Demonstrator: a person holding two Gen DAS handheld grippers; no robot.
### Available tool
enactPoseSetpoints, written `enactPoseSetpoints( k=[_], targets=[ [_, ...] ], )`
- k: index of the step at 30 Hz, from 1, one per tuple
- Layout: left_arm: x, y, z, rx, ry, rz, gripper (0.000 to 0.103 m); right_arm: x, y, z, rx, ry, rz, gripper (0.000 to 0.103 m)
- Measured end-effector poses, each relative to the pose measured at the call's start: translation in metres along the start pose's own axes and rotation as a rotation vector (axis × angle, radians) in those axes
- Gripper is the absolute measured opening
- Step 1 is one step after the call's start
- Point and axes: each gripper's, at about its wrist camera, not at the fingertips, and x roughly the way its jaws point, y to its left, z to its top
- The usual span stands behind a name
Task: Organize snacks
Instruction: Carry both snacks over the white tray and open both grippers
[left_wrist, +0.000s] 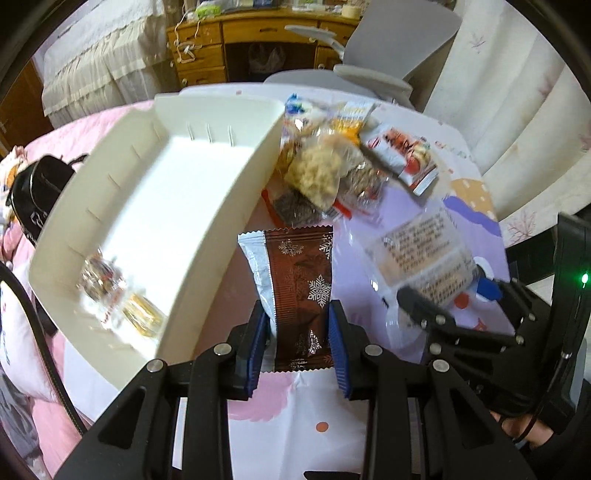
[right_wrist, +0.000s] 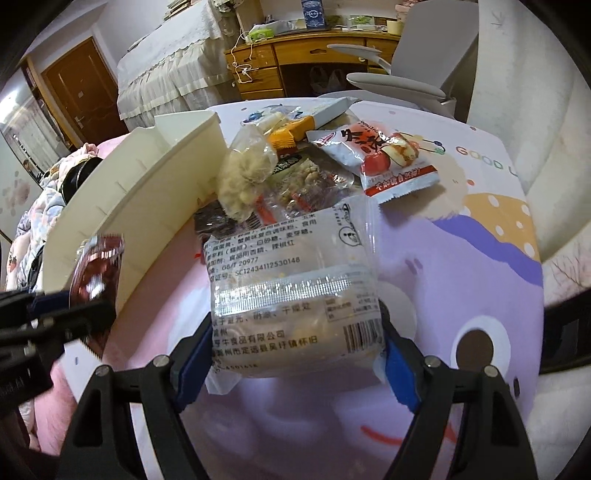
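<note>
Cream tray (left_wrist: 229, 206) flanks the snack pile (left_wrist: 332, 173) beside both held packets.

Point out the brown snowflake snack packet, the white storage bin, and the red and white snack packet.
Brown snowflake packet (left_wrist: 303, 291): left wrist view, wrapper's middle.
White storage bin (left_wrist: 243, 192): left wrist view, right side wall.
Red and white packet (right_wrist: 380, 158): right wrist view, printed front.

desk: wooden desk (right_wrist: 295, 55) with drawers, at the back
chair: grey chair (right_wrist: 424, 62)
door: brown door (right_wrist: 85, 92)
</note>
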Motion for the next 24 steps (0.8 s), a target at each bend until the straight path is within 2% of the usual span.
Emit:
enactPoseSetpoints(
  k=[12, 24],
  targets=[
    [-0.062, 0.03, 0.015, 0.06, -0.155, -0.016, 0.03, -0.042, 0.034, -0.005, 0.053, -0.048, 0.047, 0.081],
    [-0.088, 0.083, 0.031, 0.15, -0.197, -0.087, 0.03, -0.075, 0.091, -0.001, 0.105, -0.152, -0.008, 0.081]
  ],
)
